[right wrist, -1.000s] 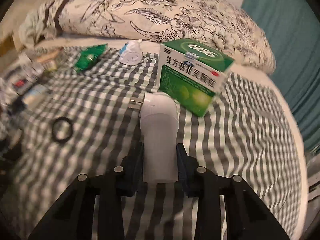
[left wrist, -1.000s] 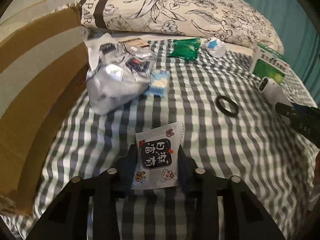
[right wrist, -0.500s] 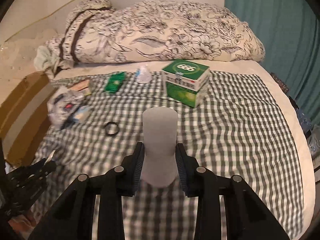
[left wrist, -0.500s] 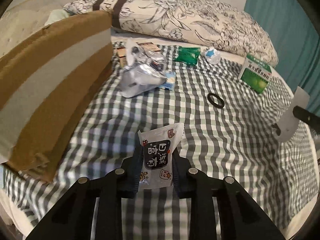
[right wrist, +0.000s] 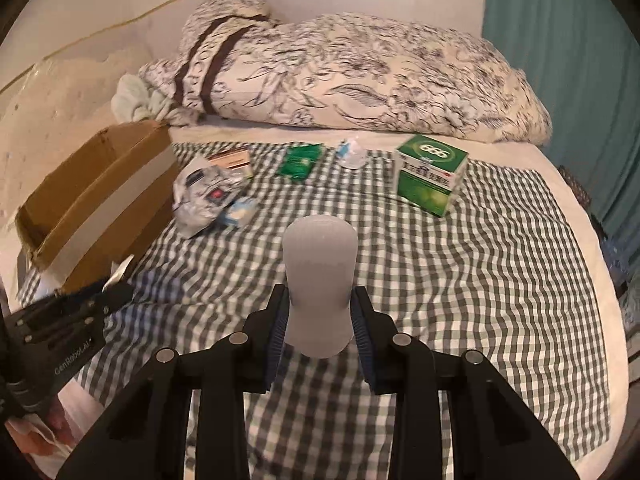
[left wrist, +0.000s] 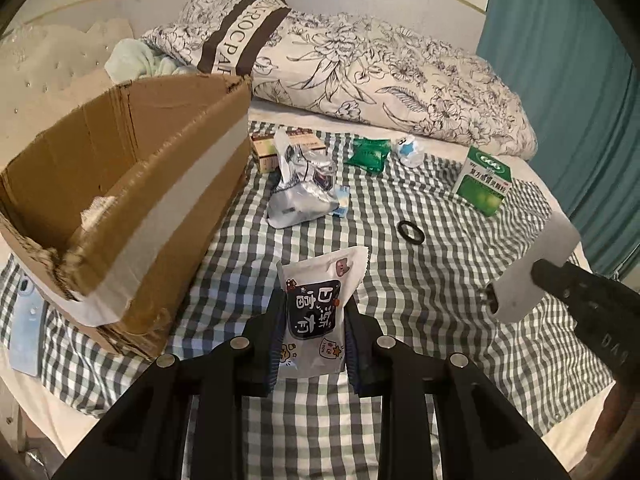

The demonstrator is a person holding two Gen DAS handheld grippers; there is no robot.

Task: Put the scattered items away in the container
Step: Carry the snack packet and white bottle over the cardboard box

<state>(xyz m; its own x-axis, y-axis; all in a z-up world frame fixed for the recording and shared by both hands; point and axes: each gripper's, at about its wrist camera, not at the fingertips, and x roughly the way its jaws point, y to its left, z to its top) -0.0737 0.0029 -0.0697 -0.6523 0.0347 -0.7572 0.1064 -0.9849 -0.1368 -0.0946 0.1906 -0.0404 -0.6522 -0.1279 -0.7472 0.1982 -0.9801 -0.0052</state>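
My left gripper [left wrist: 314, 320] is shut on a white snack packet [left wrist: 316, 312] with black lettering, held above the checked bedsheet. To its left stands the open cardboard box [left wrist: 132, 200], tilted on the bed. My right gripper [right wrist: 318, 314] is shut on a white plug-in device [right wrist: 320, 280], lifted over the bed; the same device [left wrist: 528, 276] shows at the right of the left wrist view. Lying on the sheet are a silver foil bag [left wrist: 300, 188], a green sachet [left wrist: 370, 154], a black ring [left wrist: 411, 232], a green medicine box [right wrist: 432, 176] and a small blue-white item [right wrist: 351, 154].
A flowered duvet [left wrist: 360, 76] lies rolled across the head of the bed. A teal curtain [left wrist: 560, 80] hangs at the right. A small brown carton [left wrist: 268, 148] sits beside the cardboard box. A light blue flat object [left wrist: 26, 320] lies at the bed's left edge.
Both grippers have risen and drawn back from the bed with their items. The plug-in device left the sheet. The cardboard box now shows its open inside in the left wrist view.
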